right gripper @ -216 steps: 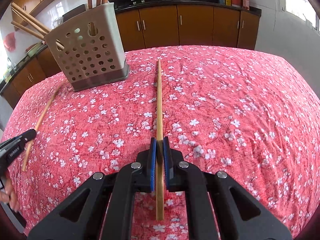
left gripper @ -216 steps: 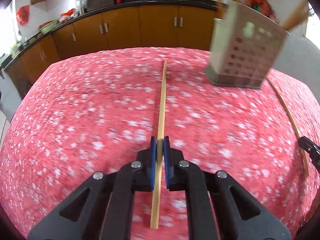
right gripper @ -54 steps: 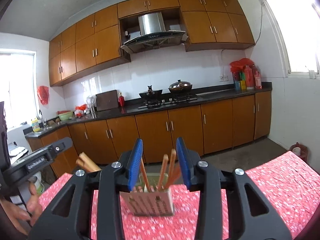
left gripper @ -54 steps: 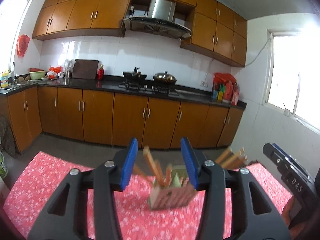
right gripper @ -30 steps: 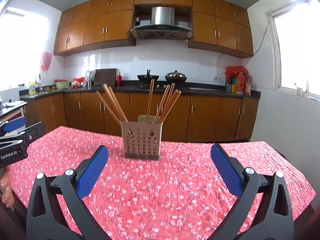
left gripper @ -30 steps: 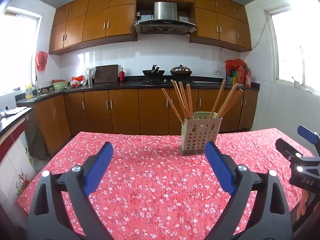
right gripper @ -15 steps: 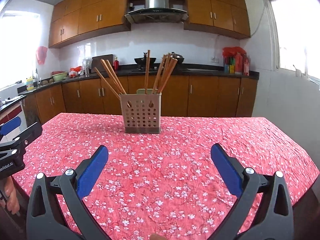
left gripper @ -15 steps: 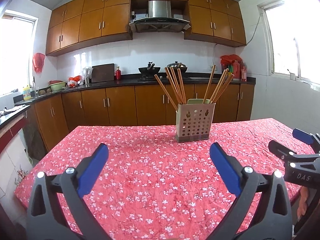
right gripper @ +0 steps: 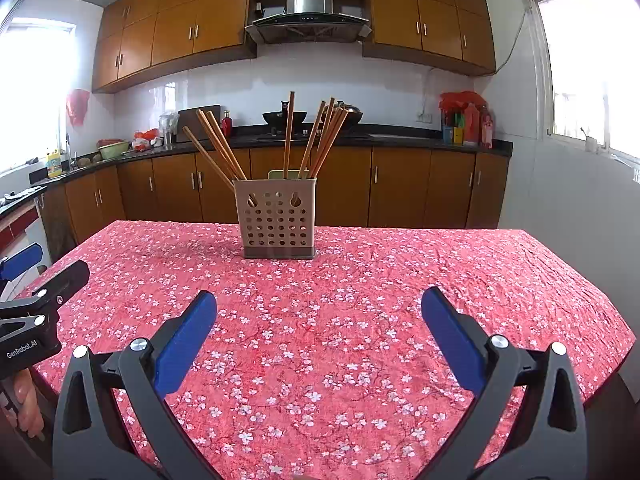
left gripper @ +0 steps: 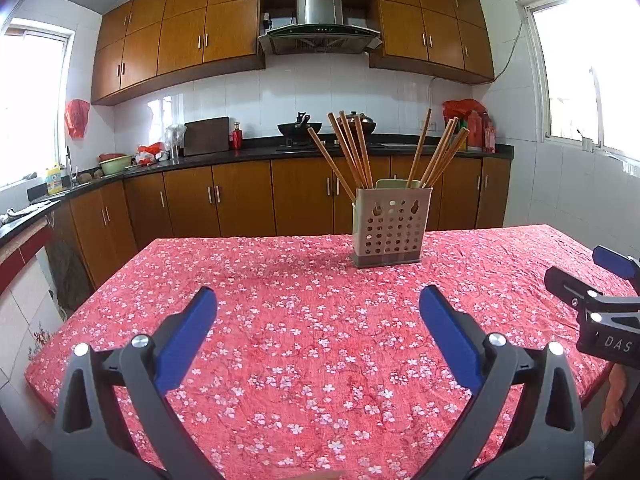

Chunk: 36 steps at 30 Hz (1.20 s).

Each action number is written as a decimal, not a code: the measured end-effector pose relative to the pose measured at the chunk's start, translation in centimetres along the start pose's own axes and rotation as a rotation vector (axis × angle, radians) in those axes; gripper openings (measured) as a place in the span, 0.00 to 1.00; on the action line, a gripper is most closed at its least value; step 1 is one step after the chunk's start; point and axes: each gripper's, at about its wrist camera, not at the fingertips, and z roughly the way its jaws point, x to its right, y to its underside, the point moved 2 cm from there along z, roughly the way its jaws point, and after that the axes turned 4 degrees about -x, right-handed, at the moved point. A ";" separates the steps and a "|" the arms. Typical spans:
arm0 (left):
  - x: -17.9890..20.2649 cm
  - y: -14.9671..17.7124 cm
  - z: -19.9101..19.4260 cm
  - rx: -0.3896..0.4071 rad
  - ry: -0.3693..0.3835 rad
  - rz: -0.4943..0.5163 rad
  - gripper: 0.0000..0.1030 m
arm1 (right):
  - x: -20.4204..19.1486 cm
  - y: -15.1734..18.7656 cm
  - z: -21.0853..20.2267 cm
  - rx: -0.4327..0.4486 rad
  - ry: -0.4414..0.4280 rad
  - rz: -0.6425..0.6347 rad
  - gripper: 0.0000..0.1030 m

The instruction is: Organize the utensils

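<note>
Left wrist view: my left tongs and right tongs hang released above the surface; chopsticks stand in the holder.

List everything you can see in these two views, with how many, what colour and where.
holder: one, beige with holes, upright mid-table
chopsticks: several, brown wood, standing in the holder, leaning left and right
tablecloth: one, red with white flowers, covering the table
cabinets: brown wood, below and above the counter
range hood: one, steel, on the back wall
woks: two, dark, on the stove
cutting board: one, dark brown, leaning on the wall
left gripper: one, black with blue pads, open, empty
right gripper: one, black with blue pads, open, empty
</note>
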 end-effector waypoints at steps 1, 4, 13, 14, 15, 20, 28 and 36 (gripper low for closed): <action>0.0 0.0 0.0 -0.002 0.000 -0.001 0.96 | 0.0 0.0 0.0 -0.001 0.000 0.000 0.98; -0.1 0.1 0.2 -0.008 0.002 -0.006 0.96 | 0.1 0.0 0.1 -0.002 -0.001 0.002 0.98; 0.0 0.2 0.4 -0.009 0.005 -0.009 0.96 | 0.4 0.1 0.1 -0.005 -0.001 0.011 0.98; -0.1 0.2 0.3 -0.010 0.005 -0.010 0.96 | 0.5 0.0 0.1 -0.004 -0.001 0.012 0.98; 0.0 0.2 0.3 -0.010 0.005 -0.011 0.96 | 0.5 0.0 0.2 -0.004 -0.001 0.013 0.98; 0.0 0.3 0.3 -0.011 0.005 -0.013 0.96 | 0.7 0.0 0.2 -0.004 0.000 0.014 0.98; 0.1 0.3 0.3 -0.011 0.006 -0.013 0.96 | 0.8 0.0 0.2 -0.006 -0.001 0.016 0.98; 0.1 0.3 0.3 -0.012 0.005 -0.014 0.96 | 0.8 0.0 0.3 -0.007 -0.001 0.017 0.98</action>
